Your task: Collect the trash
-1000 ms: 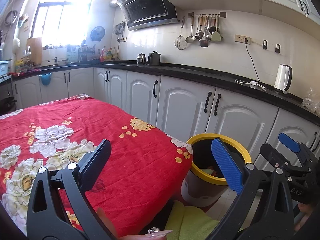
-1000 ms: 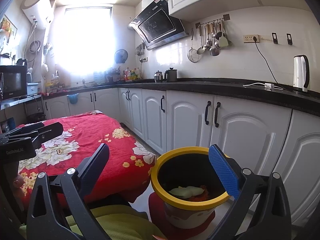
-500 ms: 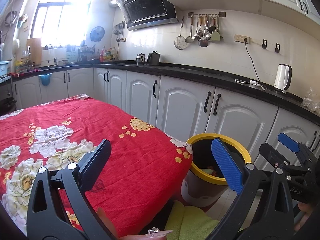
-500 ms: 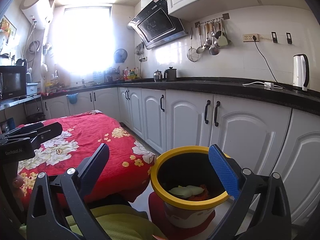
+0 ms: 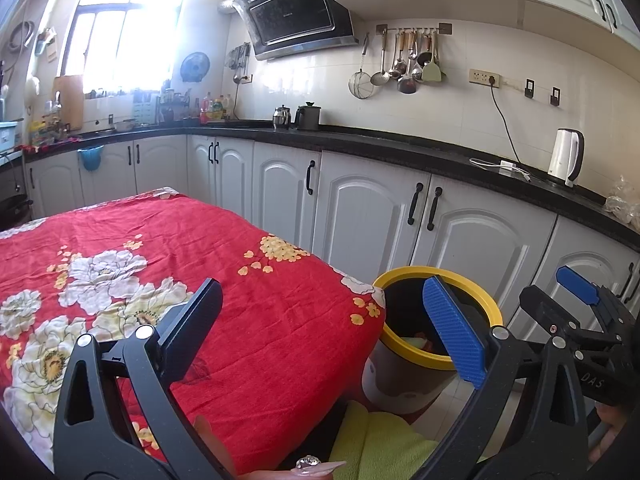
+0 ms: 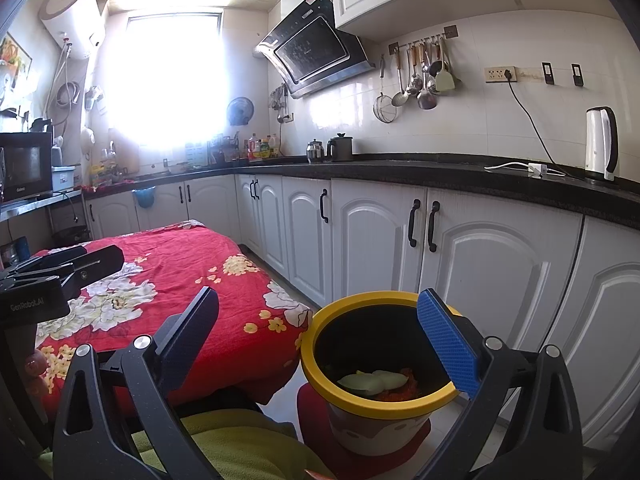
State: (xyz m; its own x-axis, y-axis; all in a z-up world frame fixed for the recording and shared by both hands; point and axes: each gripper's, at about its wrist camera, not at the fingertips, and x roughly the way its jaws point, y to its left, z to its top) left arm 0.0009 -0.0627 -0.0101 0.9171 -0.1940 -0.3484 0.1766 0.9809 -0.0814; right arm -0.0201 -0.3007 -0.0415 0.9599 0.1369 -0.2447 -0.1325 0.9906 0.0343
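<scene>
A yellow-rimmed trash bin (image 6: pixel 320 336) stands on the floor beside the table, with pale green and orange scraps (image 6: pixel 376 382) lying in its dark inside. In the left wrist view the same bin (image 5: pixel 492 308) shows past the table corner. My right gripper (image 6: pixel 320 336) hovers open above the bin's near side, nothing between its fingers. My left gripper (image 5: pixel 324 320) is open and empty over the red flowered tablecloth (image 5: pixel 160 264). The right gripper's blue pad (image 5: pixel 576 284) appears at the far right of the left wrist view. No loose trash shows on the cloth.
White cabinets (image 6: pixel 380 240) under a black counter (image 6: pixel 440 168) run close behind the bin. A white kettle (image 6: pixel 600 144) and its cord sit on the counter. A yellow-green garment (image 6: pixel 240 440) fills the bottom edge. A red mat (image 6: pixel 312 400) lies under the bin.
</scene>
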